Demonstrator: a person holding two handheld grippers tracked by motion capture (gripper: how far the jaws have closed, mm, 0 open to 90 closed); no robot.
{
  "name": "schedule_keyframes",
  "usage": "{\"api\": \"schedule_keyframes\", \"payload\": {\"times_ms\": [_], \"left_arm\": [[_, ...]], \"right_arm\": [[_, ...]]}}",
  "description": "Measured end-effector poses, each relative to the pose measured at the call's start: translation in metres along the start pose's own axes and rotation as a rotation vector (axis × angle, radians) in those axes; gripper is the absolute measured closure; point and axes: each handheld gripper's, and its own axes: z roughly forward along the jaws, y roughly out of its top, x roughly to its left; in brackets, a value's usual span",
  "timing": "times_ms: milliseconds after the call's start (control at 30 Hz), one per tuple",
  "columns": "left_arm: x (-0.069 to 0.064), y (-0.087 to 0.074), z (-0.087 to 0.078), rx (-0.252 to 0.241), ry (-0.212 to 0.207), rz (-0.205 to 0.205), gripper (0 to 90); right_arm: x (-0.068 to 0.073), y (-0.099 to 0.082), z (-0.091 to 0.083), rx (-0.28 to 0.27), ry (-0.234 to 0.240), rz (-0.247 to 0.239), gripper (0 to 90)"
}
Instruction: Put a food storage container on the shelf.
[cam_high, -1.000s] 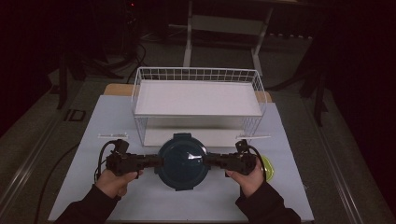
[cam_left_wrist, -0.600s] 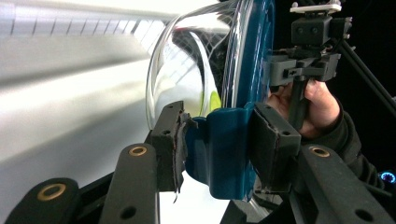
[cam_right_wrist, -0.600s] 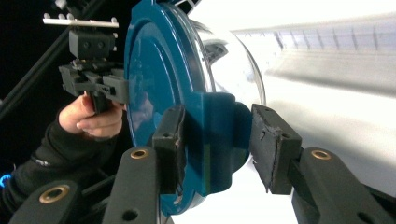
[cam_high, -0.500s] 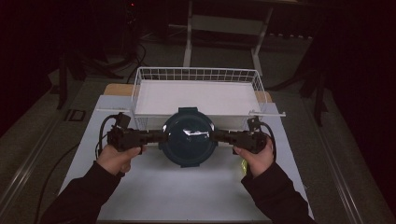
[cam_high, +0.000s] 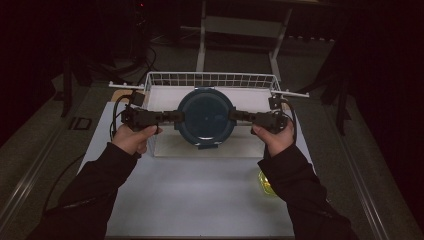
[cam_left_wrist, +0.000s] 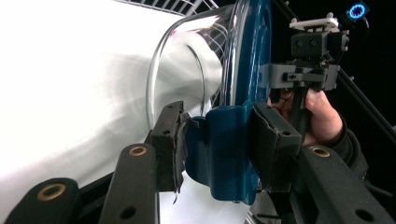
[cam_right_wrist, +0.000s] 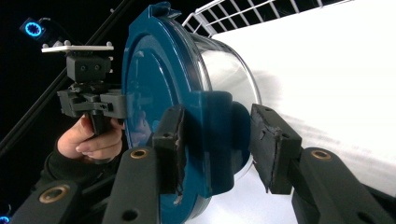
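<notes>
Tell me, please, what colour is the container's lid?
Dark blue; the lid shows best in the right gripper view.

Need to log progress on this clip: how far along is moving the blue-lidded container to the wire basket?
Done: the container is gripped and off the white tabletop, with the left tool and right tool each clamped on a blue lid latch. In hand: in the high view it is carried level over the wire basket. Left: probably lowering it inside and letting go; it hasn't been set down yet.
</notes>
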Motion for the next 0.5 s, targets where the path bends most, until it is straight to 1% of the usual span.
{"api": "schedule_keyframes", "payload": {"times_ms": [33,133,267,333,467,500], "left_arm": [[0.002,0.003,0.000,-0.004,-0.007,-0.008,57.0],[0.003,0.009,0.001,-0.014,-0.008,0.003,57.0],[0.013,0.013,0.003,-0.020,-0.036,-0.053,56.6],[0.018,0.014,0.004,-0.027,-0.048,-0.072,56.3],[0.023,0.019,0.007,-0.031,-0.050,-0.103,55.5],[0.024,0.020,0.008,-0.031,-0.048,-0.109,55.2]], "right_arm": [[-0.001,0.002,0.001,-0.004,0.000,0.008,57.2],[-0.002,0.010,0.002,-0.016,0.000,0.004,57.2],[-0.003,0.014,0.004,-0.014,-0.005,0.057,57.0],[-0.003,0.016,0.005,-0.012,-0.014,0.058,56.5],[-0.004,0.022,0.008,-0.005,-0.045,0.053,54.9],[-0.004,0.025,0.008,0.006,-0.056,0.041,54.6]]}}
